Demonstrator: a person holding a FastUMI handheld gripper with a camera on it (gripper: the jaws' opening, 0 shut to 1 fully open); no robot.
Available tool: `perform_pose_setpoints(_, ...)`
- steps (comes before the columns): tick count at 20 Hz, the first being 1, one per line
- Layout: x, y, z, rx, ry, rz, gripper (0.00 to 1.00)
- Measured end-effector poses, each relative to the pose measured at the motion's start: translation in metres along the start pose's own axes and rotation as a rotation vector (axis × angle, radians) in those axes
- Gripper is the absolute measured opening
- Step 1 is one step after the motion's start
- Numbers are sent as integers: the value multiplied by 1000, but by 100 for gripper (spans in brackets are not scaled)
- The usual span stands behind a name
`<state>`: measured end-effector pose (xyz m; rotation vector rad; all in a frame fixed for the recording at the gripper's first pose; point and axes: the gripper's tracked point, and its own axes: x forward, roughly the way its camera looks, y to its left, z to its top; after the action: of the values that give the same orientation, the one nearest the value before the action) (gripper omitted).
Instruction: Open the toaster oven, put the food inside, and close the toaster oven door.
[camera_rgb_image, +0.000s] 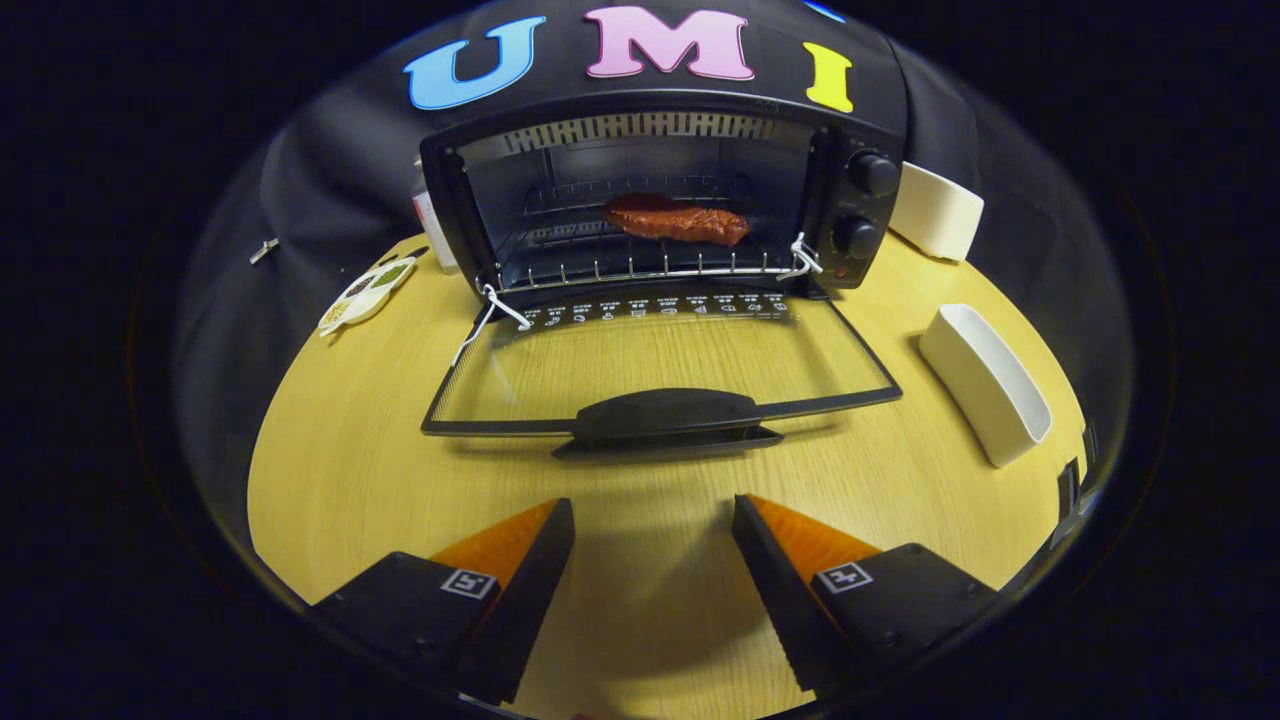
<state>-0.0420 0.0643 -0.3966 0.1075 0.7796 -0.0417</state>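
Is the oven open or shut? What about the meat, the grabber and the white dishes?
Toaster oven door: open, folded down flat.
Meat: inside on the oven rack.
Gripper: open, holding nothing, just short of the door handle.
White dish: empty, right of the door.

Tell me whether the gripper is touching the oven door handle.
Apart. In the gripper view, the gripper is open and empty, and a strip of bare table lies between its fingertips and the door handle just ahead of them.

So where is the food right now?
In the gripper view, the food lies on the rack inside the open toaster oven, beyond the open tool.
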Motion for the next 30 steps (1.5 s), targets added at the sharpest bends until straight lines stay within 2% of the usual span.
perform_pose_setpoints(6,11,-13,9,-54,22,16,97)
perform_pose_setpoints(11,-2,-10,20,5,-8,68,97)
perform_pose_setpoints(17,-27,-8,38,19,-82,68,96)
perform_pose_setpoints(22,-46,-5,81,32,-182,64,97)
perform_pose_setpoints(30,-50,-1,161,48,-320,77,97)
